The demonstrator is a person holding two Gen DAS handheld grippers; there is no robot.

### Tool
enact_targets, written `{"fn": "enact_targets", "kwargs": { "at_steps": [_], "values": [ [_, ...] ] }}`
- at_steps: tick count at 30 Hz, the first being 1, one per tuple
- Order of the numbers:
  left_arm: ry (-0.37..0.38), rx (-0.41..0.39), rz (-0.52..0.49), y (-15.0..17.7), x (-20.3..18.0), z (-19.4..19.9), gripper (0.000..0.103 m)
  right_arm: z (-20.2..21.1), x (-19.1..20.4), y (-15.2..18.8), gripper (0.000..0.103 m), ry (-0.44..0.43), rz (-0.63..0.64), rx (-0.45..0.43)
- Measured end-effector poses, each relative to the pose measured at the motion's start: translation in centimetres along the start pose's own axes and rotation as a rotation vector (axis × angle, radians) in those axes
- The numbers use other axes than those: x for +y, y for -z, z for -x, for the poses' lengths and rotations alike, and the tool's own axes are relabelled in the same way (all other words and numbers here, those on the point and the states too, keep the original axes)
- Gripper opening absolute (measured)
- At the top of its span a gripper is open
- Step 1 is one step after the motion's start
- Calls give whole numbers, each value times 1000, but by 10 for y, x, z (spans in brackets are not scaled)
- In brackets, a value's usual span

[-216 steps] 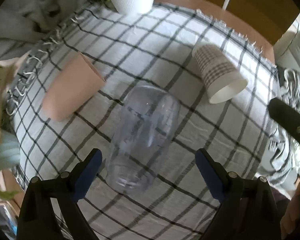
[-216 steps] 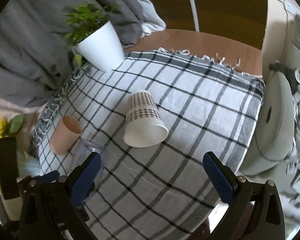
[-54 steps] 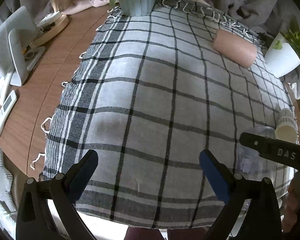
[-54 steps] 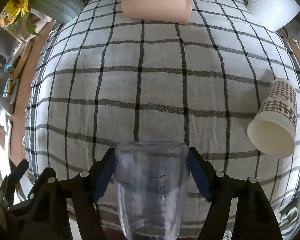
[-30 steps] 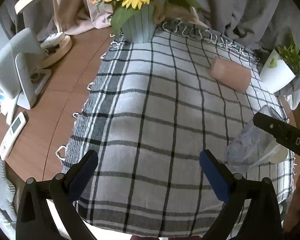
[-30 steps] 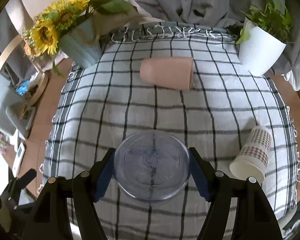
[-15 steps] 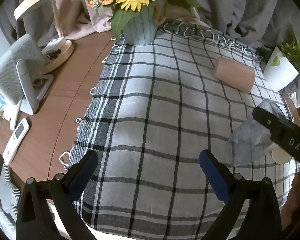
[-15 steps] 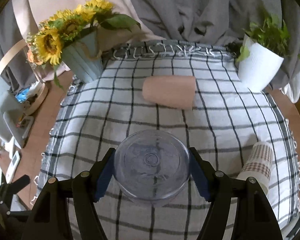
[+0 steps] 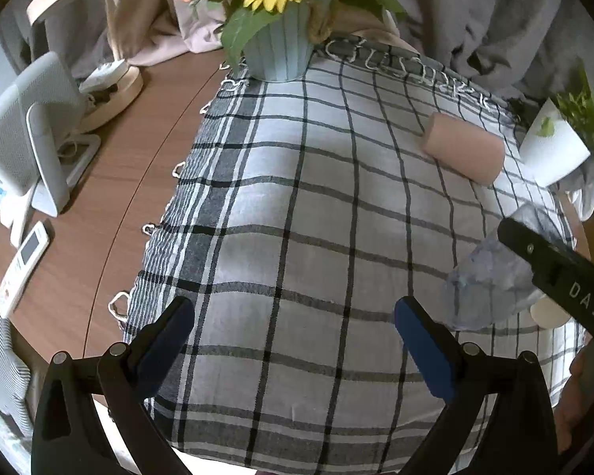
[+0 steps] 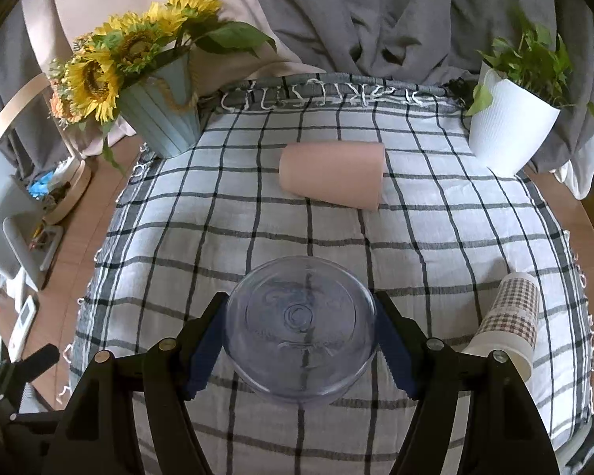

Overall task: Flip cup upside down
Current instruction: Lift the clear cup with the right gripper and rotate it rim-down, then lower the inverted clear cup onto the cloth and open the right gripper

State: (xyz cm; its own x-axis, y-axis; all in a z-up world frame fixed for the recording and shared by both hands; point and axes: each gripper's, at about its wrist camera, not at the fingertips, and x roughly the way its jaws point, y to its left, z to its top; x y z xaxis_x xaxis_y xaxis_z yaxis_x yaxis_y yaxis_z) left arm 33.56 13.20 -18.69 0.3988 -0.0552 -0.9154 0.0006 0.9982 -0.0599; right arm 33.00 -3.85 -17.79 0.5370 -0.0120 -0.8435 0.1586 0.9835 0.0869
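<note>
My right gripper (image 10: 301,340) is shut on a clear plastic cup (image 10: 300,324) and holds it above the checked cloth (image 10: 336,237), its round base facing the camera. In the left wrist view the same clear cup (image 9: 491,289) is tilted at the right edge, with the right gripper's black finger across it. My left gripper (image 9: 293,340) is open and empty over the near part of the cloth (image 9: 297,206).
A pink cup (image 10: 332,178) lies on its side at the back of the cloth. A checked paper cup (image 10: 507,324) lies at the right. A sunflower vase (image 10: 158,118) stands back left, a white plant pot (image 10: 507,130) back right. A remote (image 9: 21,265) lies on the wooden table.
My right gripper has lifted the clear cup off the cloth and turned it from lying flat until its base faces the camera. My left gripper has backed away, open.
</note>
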Motion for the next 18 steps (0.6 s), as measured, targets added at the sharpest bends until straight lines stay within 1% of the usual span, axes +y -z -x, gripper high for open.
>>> {"fn": "enact_targets", "kwargs": {
  "at_steps": [2,4,7,13,18],
  "values": [
    [6,1,7,-1,1,1,103,-3,1,-1,74,1,-1,27],
    [10,-4,12,-2,3,2,103,-5,0,0,82,3,-22,41],
    [11,-16,4,-2,4,5,103,-2,-2,1,86,3,-39,22],
    [18,-22,-18,-2,5,7,103,2,3,1,87,12,-26,9],
    [25,-41,-15,-2,9,12,103,7,4,4,87,14,-45,-8]
  ]
}}
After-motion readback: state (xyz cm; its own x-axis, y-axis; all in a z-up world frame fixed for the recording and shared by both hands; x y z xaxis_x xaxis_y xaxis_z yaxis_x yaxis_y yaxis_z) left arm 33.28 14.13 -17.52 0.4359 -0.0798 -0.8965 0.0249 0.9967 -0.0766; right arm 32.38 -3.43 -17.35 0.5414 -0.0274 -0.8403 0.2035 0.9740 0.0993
